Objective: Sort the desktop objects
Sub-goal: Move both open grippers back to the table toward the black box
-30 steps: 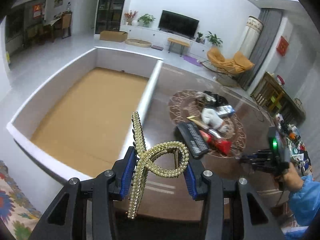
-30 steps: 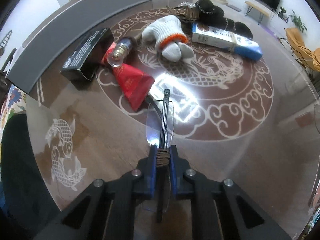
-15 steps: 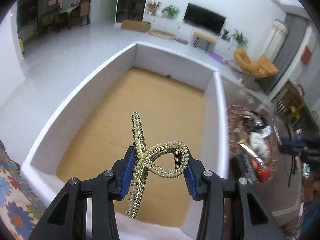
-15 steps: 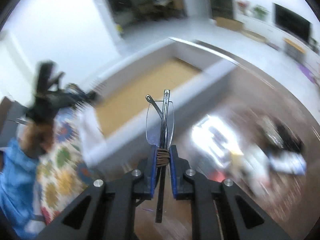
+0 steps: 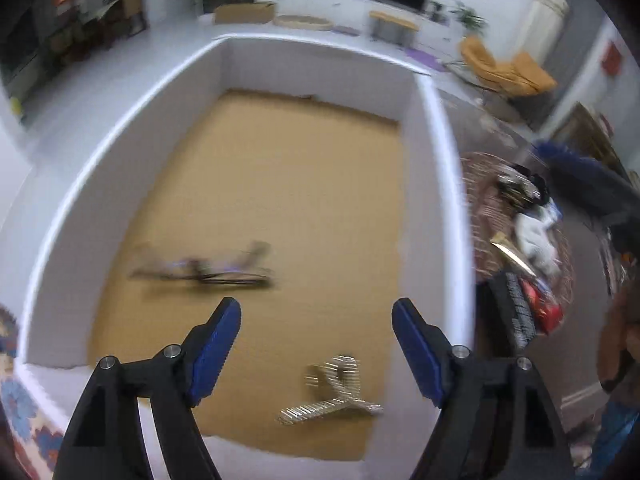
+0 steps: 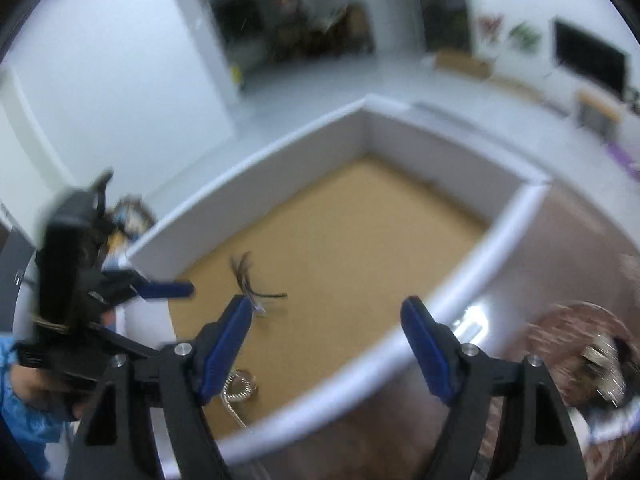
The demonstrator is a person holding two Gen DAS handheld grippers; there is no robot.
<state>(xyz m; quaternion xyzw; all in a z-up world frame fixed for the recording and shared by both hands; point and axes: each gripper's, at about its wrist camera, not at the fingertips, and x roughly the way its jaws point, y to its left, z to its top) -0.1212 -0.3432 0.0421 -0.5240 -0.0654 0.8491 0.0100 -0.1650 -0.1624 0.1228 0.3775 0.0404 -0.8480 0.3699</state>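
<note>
A large white-walled box [image 5: 128, 92] with a brown cardboard floor lies below both grippers. My left gripper [image 5: 316, 316] is open and empty above its near end. The gold pearl hair claw [image 5: 334, 386] lies on the box floor just below it. The glasses [image 5: 204, 270], blurred, lie on the floor further left. My right gripper [image 6: 326, 316] is open and empty above the box's [image 6: 516, 204] near rim. The glasses [image 6: 252, 282] show by its left finger, the hair claw [image 6: 238, 390] lower down. The left gripper [image 6: 160, 290] shows at the left.
To the right of the box, on a glass table with a round brown pattern, lie a black box [image 5: 516, 312], a red tube [image 5: 542, 308], a white glove [image 5: 534, 236] and dark items [image 5: 520, 184]. A flowered cloth [image 5: 16, 412] lies left of the box.
Both grippers have opened. The hair claw has dropped from the left gripper and the glasses from the right gripper onto the box floor. The right gripper moved over the box.
</note>
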